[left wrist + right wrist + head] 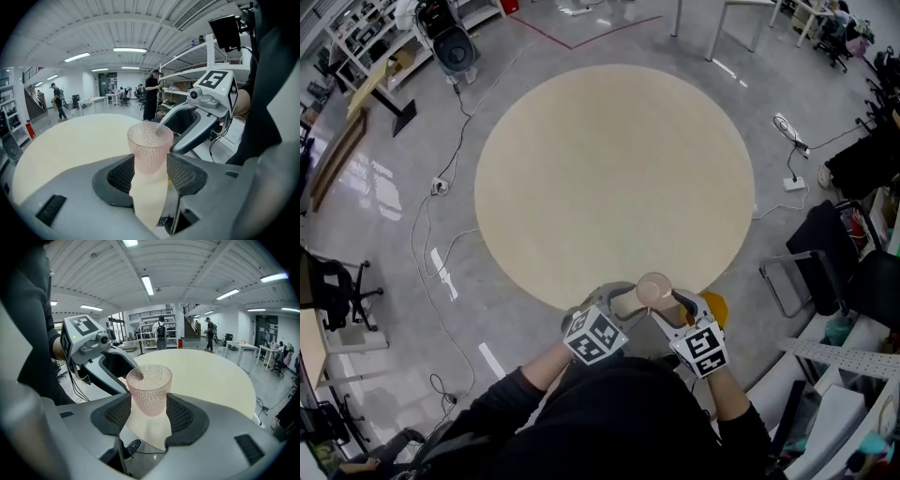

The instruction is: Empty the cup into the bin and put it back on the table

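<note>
1. The pink translucent plastic cup with the dimpled wall (653, 289) sits right in front of the person, over the near edge of the round beige worktop (614, 178). It looks lifted rather than resting on it, but that's a guess.
2. The left claw (149, 172) is clamped on the cup's lower body, with its black mesh-textured pads (123, 176) pressing on both sides. The right claw (149, 414) grips the same cup from the opposite side, so it's a two-claw hold.
3. This reads like a handover or a re-grip. To do it well, one claw should have firm pressure before the other lets go, with the cup upright so nothing spills early.
4. The cup tapers toward its base and looks thin and bumpy. A hard squeeze could probably buckle it or pop it upward, so a gentle, level grip seems smart.
5. No bin shows in any view, and the cup's contents can't be made out.
</note>
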{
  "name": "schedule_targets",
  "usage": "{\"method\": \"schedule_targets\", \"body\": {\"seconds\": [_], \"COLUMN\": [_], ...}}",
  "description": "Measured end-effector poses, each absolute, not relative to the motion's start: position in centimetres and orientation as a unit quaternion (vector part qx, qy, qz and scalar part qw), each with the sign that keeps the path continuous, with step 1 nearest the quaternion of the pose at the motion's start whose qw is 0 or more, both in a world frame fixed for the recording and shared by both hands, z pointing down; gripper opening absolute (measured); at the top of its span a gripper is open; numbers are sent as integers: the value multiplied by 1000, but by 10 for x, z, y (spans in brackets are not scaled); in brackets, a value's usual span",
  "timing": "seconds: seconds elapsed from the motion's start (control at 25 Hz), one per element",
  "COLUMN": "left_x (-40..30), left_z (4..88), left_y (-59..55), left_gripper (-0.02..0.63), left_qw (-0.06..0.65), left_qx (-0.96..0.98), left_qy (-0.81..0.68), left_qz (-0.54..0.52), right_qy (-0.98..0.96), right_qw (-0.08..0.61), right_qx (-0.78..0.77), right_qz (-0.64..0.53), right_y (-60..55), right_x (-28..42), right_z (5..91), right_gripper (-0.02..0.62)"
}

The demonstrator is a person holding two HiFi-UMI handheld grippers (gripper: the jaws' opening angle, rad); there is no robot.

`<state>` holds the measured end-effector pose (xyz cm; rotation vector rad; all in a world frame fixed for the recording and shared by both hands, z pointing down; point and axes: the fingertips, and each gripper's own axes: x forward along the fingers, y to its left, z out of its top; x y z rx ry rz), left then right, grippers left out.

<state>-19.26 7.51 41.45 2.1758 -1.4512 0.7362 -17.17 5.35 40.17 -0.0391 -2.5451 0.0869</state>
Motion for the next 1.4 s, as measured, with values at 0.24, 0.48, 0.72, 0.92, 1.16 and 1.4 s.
{"method": "schedule_targets", "body": {"seconds": [0.24, 0.48, 0.72, 0.92, 1.16, 1.4], "left_x": [-265, -312, -343, -357, -359, -356], "left_z": [425, 442, 466, 489, 503, 507], "left_y": [96, 107, 105, 106, 112, 111], "left_gripper": [229, 229, 229, 229, 229, 229], "left_qw": [200, 198, 206, 234, 265, 275], "left_qx": [758, 730, 708, 691, 678, 670], "left_qy": [-549, -570, -585, -597, -598, -603], "left_qz": [290, 321, 336, 334, 334, 334], "right_qy": [-948, -936, -924, -912, -905, -908], "right_qw": [315, 346, 375, 397, 409, 403], "right_qx": [-43, -59, -68, -89, -108, -114], "right_qz": [3, -23, -28, -48, -35, -18], "right_y": [74, 84, 81, 82, 87, 86], "right_x": [-244, -290, -324, -339, -342, -339], "right_z": [412, 428, 455, 474, 488, 490], "right_gripper": [244, 242, 242, 242, 242, 244]}}
